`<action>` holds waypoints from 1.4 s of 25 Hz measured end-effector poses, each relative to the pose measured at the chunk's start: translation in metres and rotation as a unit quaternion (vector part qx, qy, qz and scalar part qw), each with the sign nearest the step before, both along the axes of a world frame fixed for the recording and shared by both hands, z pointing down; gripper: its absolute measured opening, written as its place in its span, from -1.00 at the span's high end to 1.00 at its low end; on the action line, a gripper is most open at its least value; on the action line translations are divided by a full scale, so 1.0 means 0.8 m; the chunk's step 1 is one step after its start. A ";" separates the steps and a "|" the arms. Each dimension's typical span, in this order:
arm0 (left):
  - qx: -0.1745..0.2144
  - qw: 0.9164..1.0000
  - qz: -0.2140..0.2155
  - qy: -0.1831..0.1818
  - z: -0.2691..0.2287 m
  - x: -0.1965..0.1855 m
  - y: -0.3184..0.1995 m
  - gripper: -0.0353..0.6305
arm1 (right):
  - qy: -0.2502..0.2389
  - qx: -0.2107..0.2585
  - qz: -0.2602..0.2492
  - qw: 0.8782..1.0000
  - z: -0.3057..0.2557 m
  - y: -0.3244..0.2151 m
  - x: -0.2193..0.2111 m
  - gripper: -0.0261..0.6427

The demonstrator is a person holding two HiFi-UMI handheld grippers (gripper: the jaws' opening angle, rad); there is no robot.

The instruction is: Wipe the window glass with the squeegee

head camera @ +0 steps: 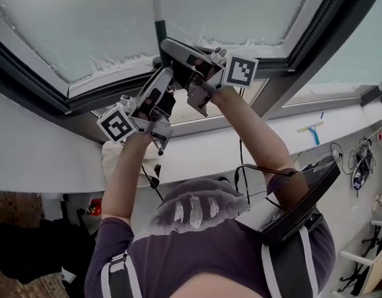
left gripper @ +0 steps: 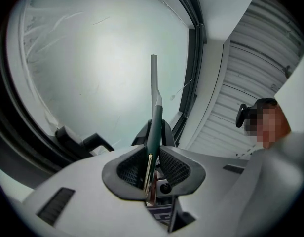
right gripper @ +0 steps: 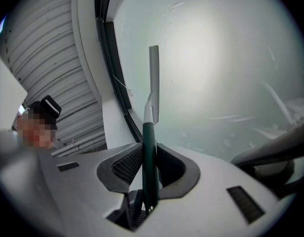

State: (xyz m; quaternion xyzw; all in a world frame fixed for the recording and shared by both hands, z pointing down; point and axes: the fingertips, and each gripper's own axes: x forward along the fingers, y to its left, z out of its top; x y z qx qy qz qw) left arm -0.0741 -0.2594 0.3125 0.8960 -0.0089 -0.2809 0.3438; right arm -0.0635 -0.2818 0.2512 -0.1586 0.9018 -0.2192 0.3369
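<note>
In the head view, the window glass [head camera: 67, 30] lies beyond both grippers, edged with what looks like foam along the dark window frame [head camera: 48, 89]. A pale sill [head camera: 340, 120] well off to the right gripper's side carries a blue-handled tool [head camera: 313, 132]. The left gripper [head camera: 168, 74] and right gripper [head camera: 168, 45] meet on the squeegee [head camera: 157, 23], the right one nearer the blade.

In the left gripper view, the jaws are clamped on the squeegee's green handle [left gripper: 154, 127]. The blade stands edge-on straight ahead against the bright glass.

In the right gripper view, the jaws are likewise clenched on the handle [right gripper: 149, 147], with the blade ahead and the frame to one side.
</note>
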 end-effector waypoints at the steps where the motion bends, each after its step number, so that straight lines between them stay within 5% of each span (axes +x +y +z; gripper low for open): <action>1: -0.003 1.000 0.001 0.000 0.002 0.001 0.003 0.63 | 0.001 -0.005 -0.001 1.000 0.003 0.002 0.001 0.66; 35: -0.112 0.993 0.007 -0.027 0.092 0.004 0.005 0.63 | -0.022 -0.121 -0.017 0.992 0.103 -0.013 0.003 0.66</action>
